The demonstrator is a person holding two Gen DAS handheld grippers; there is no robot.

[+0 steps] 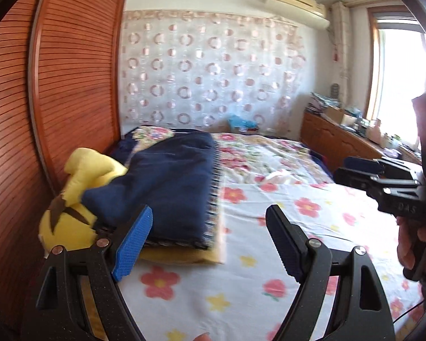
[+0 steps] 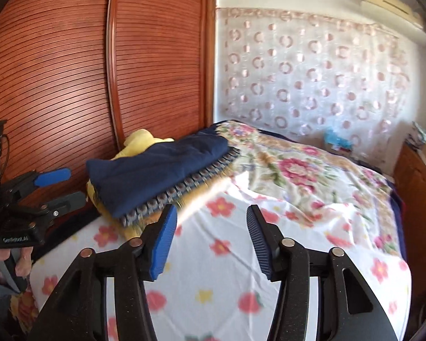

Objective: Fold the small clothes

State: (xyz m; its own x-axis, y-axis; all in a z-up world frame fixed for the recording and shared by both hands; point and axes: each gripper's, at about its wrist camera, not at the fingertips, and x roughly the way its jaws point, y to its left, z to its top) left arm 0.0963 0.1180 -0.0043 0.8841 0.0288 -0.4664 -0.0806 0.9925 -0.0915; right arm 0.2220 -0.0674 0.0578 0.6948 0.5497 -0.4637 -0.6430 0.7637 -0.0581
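Left wrist view: right claw reads "DAS"; both claws gape empty, left claw too.

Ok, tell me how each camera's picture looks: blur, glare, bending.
Left wrist view: the window is blown out white, the flowered sheet smeared, the wardrobe bowed. Right wrist view: no glare, the folded pile's near edge and the sheet blurred, the wardrobe slats curved.
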